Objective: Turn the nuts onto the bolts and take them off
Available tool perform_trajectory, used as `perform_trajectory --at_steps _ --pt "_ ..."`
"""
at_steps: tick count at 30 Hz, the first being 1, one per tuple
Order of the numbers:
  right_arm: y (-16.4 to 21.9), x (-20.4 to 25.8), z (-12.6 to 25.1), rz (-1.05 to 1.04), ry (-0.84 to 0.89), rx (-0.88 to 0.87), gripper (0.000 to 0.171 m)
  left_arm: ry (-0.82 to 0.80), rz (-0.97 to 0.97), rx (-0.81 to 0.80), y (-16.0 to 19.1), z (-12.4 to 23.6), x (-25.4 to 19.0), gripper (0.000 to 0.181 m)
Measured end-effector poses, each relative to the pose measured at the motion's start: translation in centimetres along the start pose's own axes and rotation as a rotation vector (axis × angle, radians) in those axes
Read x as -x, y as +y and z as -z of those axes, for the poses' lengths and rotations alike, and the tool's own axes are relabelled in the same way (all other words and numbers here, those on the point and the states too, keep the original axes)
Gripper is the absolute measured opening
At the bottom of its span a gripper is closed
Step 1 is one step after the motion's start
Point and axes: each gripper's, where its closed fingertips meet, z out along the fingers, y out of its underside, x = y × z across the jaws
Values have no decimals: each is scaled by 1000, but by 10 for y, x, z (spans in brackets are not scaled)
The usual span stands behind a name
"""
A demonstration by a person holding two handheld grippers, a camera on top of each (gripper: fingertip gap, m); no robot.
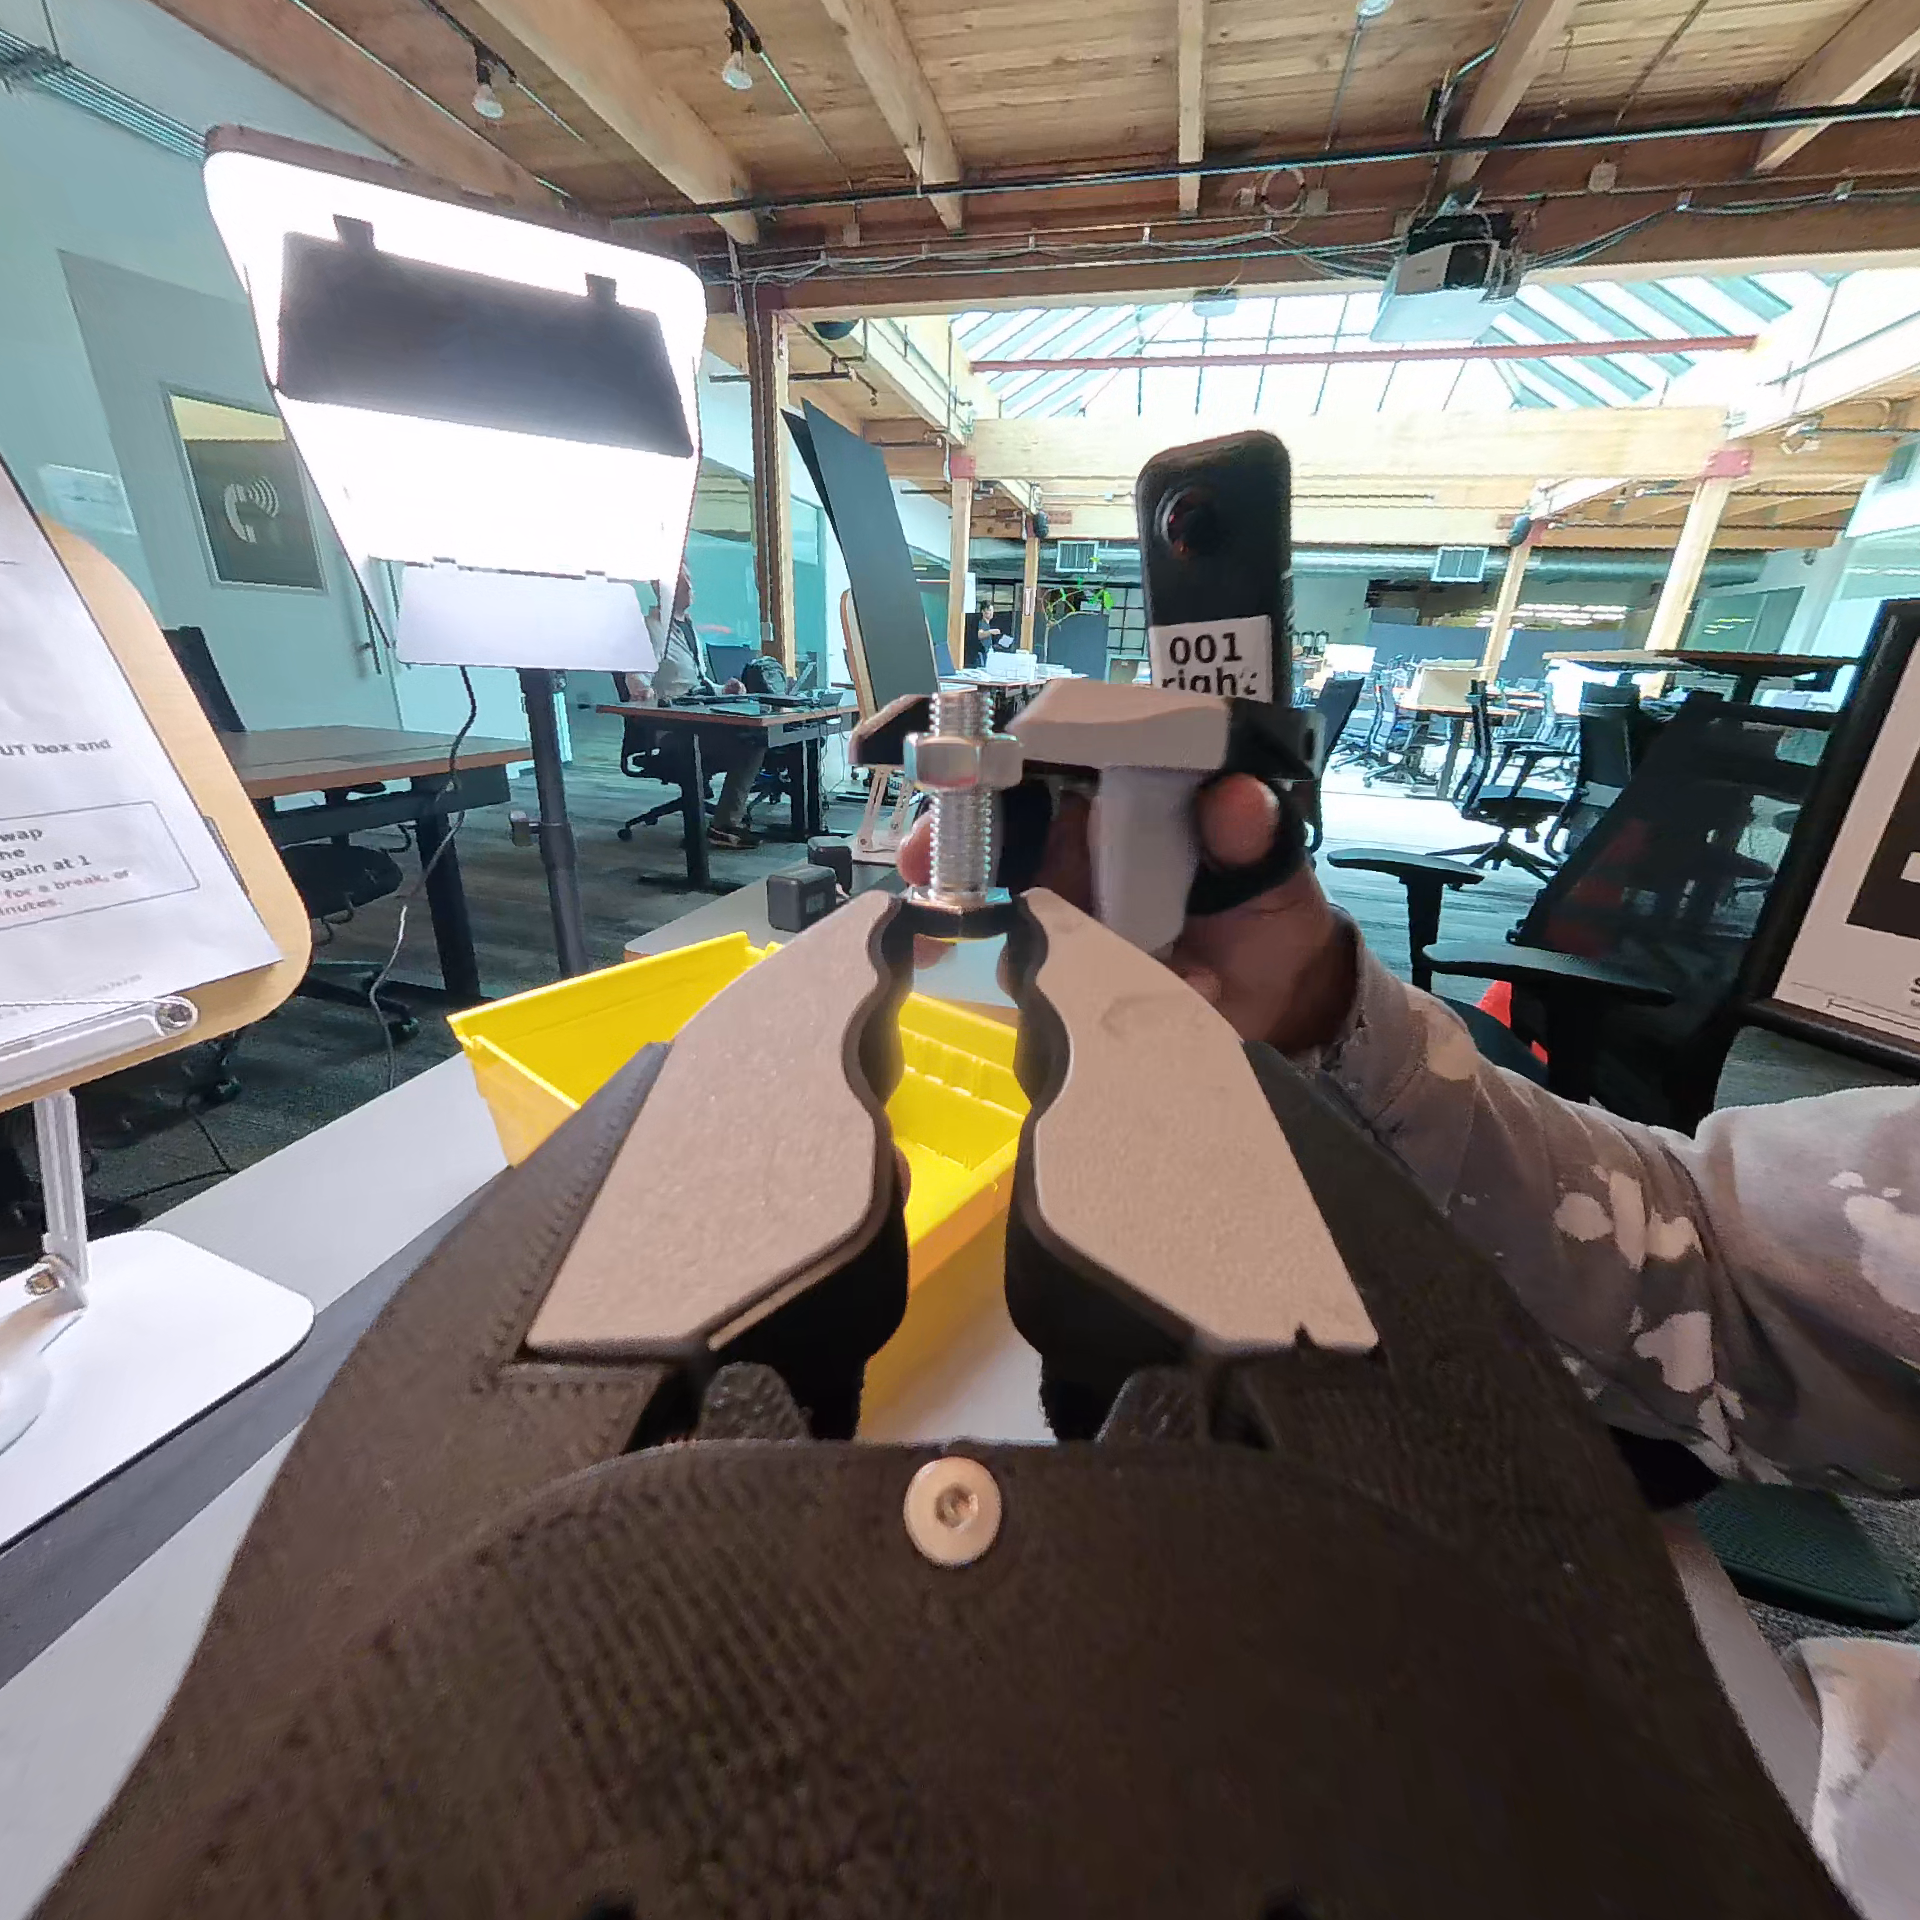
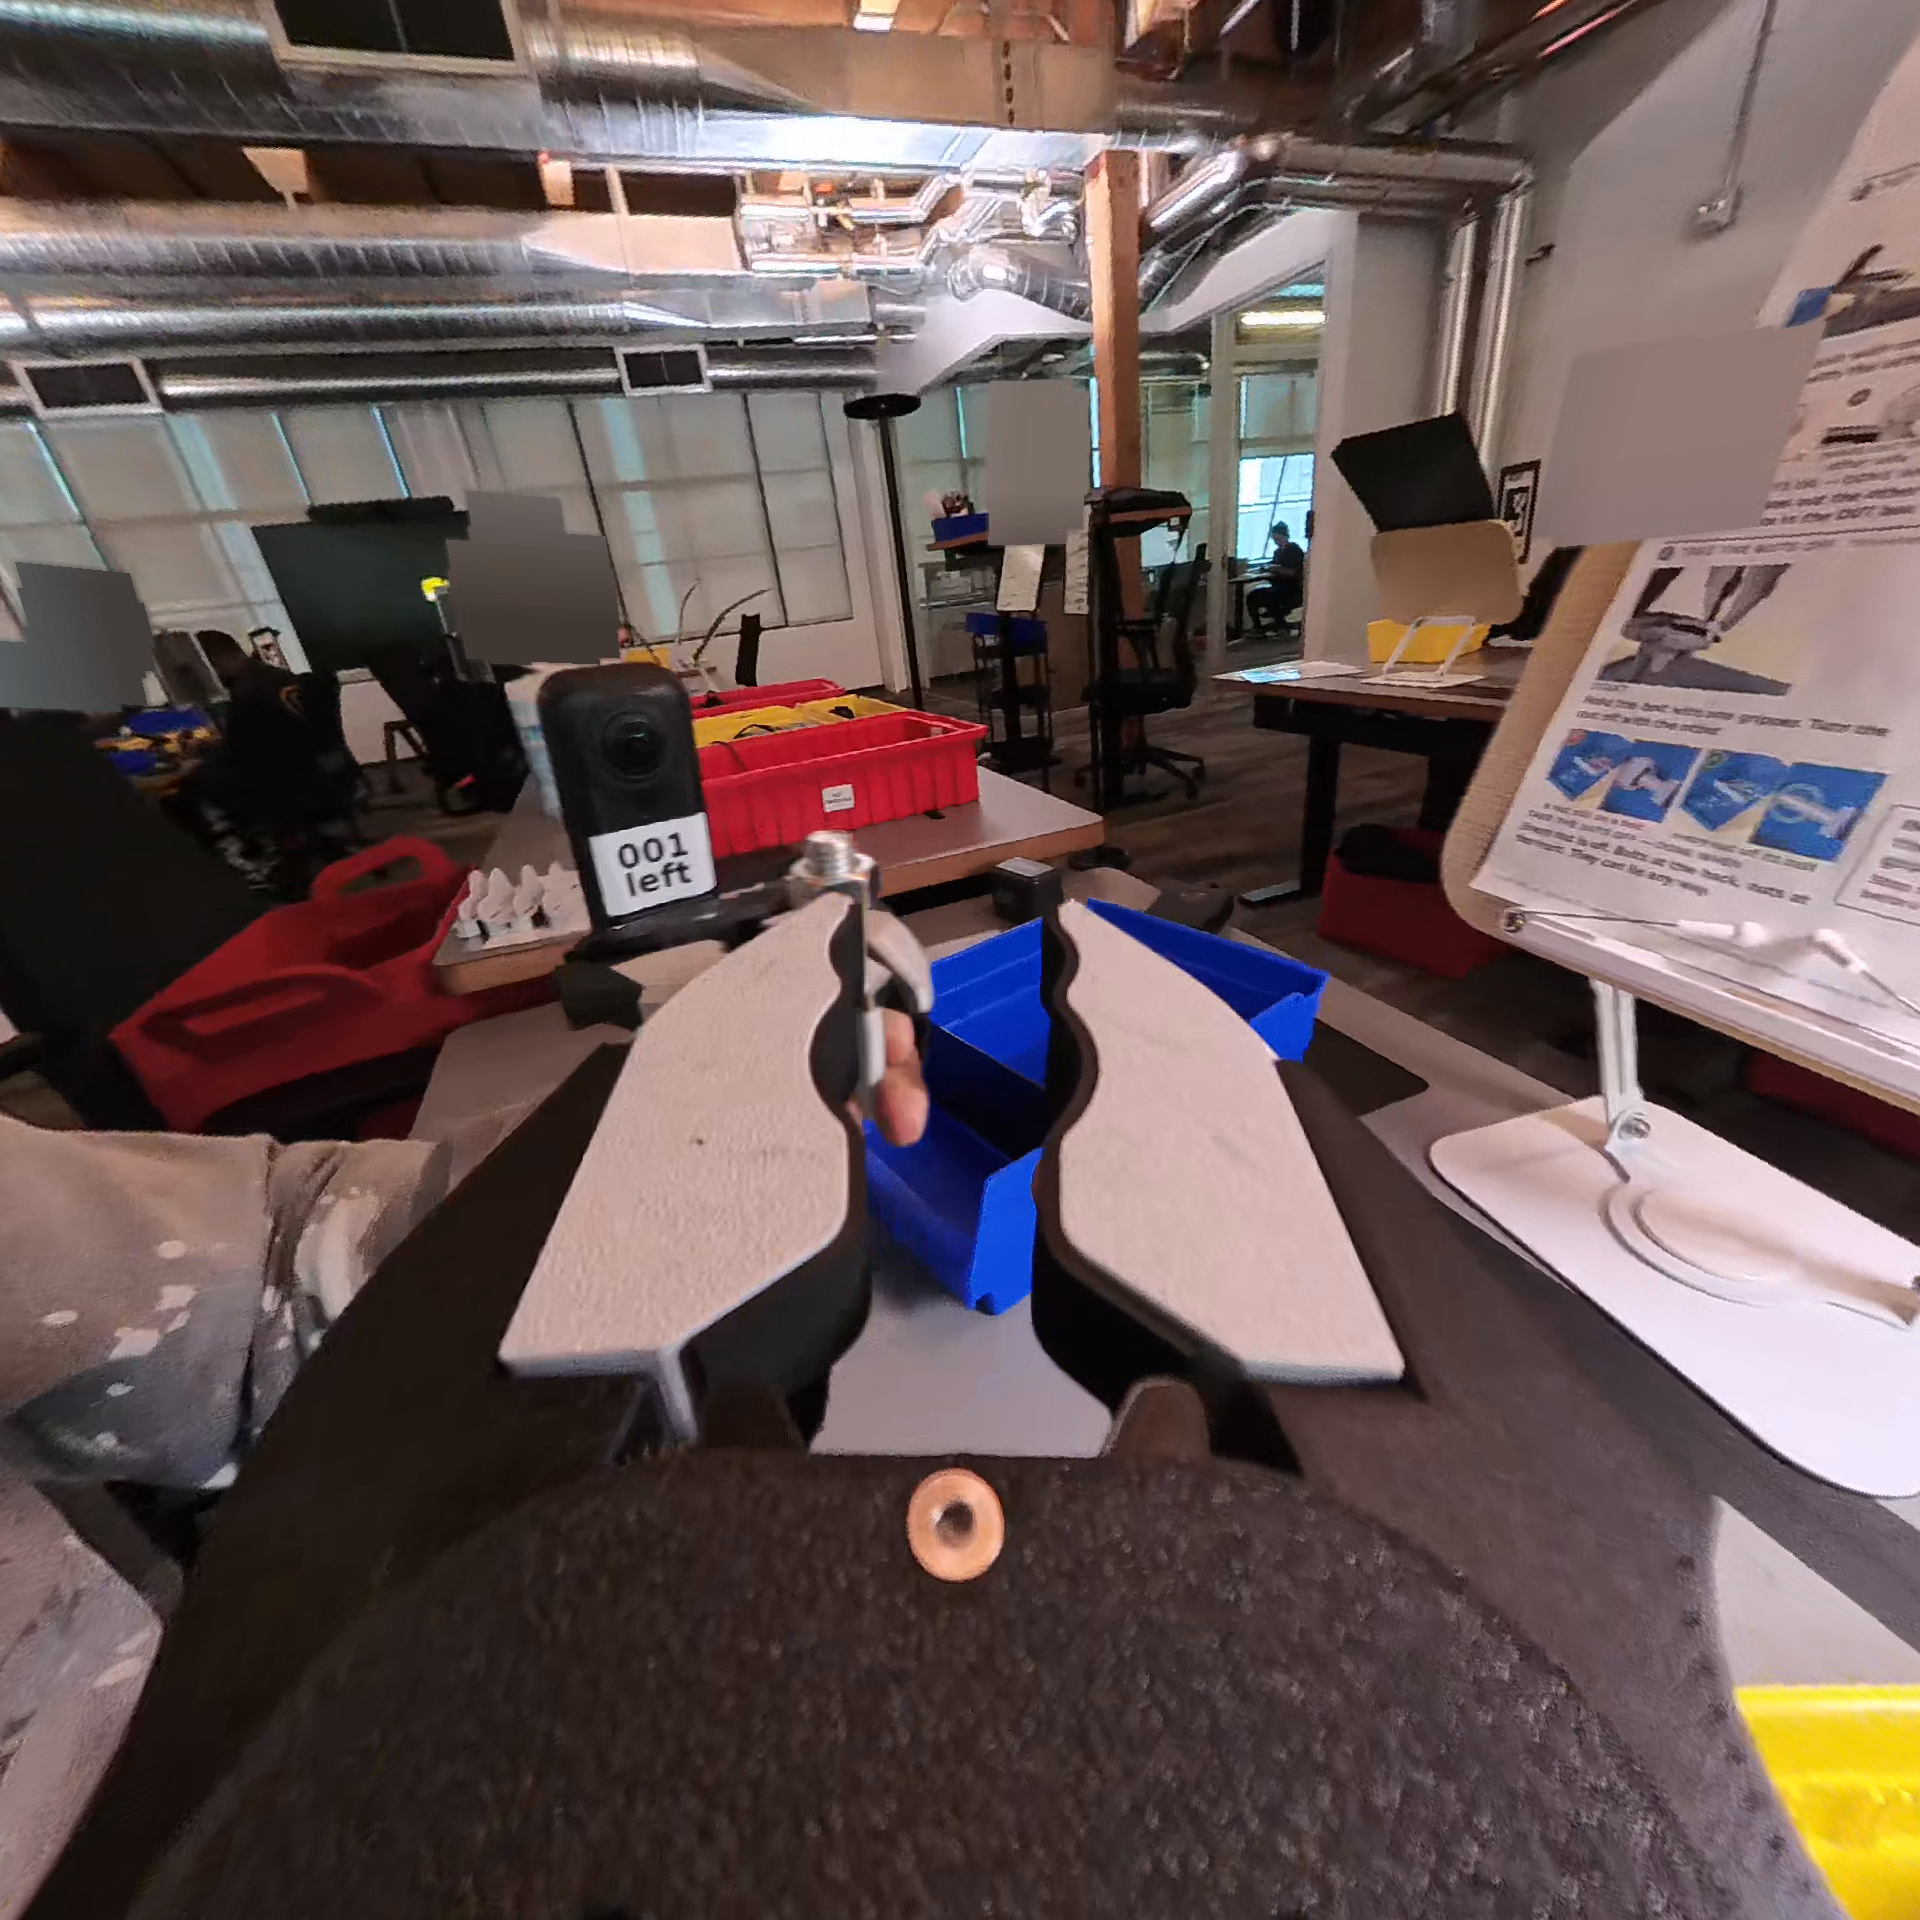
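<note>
My left gripper (image 1: pixel 954 914) is shut on the head of a silver bolt (image 1: pixel 958 831) and holds it upright above the table. A silver hex nut (image 1: pixel 954 767) sits on the thread, a little below the bolt's top. My right gripper (image 2: pixel 951 920) is open, with a wide gap between its fingers. In the right wrist view the bolt's top and nut (image 2: pixel 831 871) sit just beyond its left fingertip (image 2: pixel 821 935). In the left wrist view the right gripper (image 1: pixel 961 736) faces me, with one fingertip on each side of the nut.
A yellow bin (image 1: pixel 582 1049) lies under the left gripper and a blue divided bin (image 2: pixel 1195 977) under the right one. Instruction sheets on white stands flank the table (image 1: pixel 104 831) (image 2: pixel 1714 779). A bright light panel (image 1: pixel 488 416) stands at the back left. Red bins (image 2: pixel 842 769) sit on a farther table.
</note>
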Motion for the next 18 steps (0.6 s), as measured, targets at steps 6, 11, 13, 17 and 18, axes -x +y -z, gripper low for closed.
perform_trajectory --at_steps 6,11,13,17,18 --pt "11 12 -13 20 -24 48 39 -3 -11 18 5 -4 -3 18" --pt "2 -7 0 -25 40 10 22 -1 -12 -2 -3 2 -1 18" --pt "2 1 -2 -16 7 10 29 0 -8 4 -1 0 -1 18" --pt "6 16 -12 5 -38 24 38 7 -10 21 5 -4 -4 18" --pt "7 15 -12 2 -33 27 38 6 -15 21 5 -4 -4 18"
